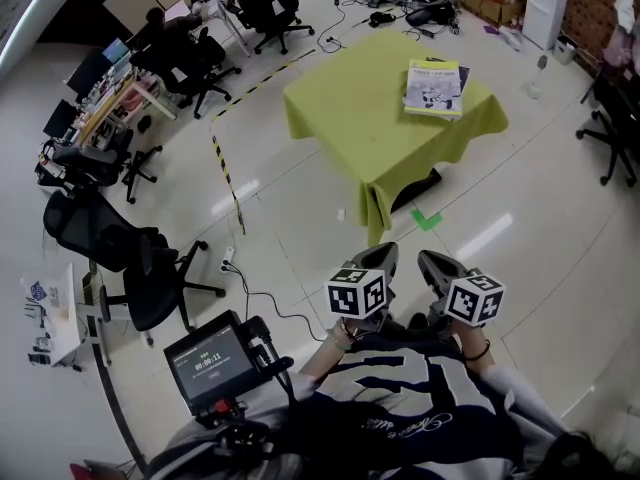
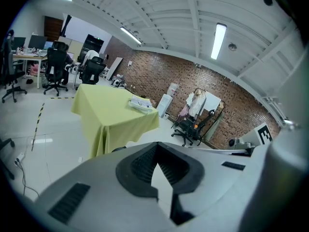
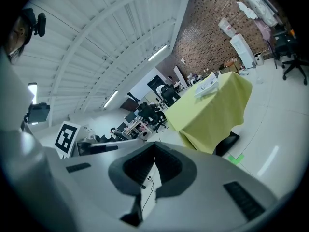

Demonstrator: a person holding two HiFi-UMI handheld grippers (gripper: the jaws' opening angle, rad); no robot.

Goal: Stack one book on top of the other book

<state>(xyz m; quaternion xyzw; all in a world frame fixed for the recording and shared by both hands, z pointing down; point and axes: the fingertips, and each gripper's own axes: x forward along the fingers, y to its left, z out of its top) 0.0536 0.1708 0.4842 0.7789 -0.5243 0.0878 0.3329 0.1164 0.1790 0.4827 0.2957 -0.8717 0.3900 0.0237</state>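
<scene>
Head view, left to right. At far left, a row of desks (image 1: pixel 100 98) and black office chairs (image 1: pixel 130 258), well apart from the work; lower left, a small screen unit (image 1: pixel 212 363) with a cable (image 1: pixel 262 303) trailing over the floor; striped floor tape (image 1: pixel 225 168) leading toward the left corner of the table (image 1: pixel 350 98).

Centre, low: left gripper (image 1: pixel 380 258) held close to the body, well apart from the table. Left gripper view: left gripper (image 2: pixel 155 153) clenched, holding nothing, only floor beyond the pads. Beside it, right gripper (image 1: pixel 432 265), likewise well short of the table; right gripper view: right gripper (image 3: pixel 153 153) clenched on nothing.

Upper right of centre: yellow book (image 1: pixel 434 86) lying flat on top of the dark book (image 1: pixel 464 76), by the far right edge of the table, nearer its right corner than its far one. Same pile visible in the left gripper view (image 2: pixel 141 103) and the right gripper view (image 3: pixel 206 85).

Step in hand, as a judgement: stack apparently made already, nothing gripped, so either finished or standing by. Any further move: a walk to the near edge, then releasing the jaws.

In the way: little; a green floor mark (image 1: pixel 427 219) below the near corner, another chair (image 1: pixel 615 128) off to the right.
</scene>
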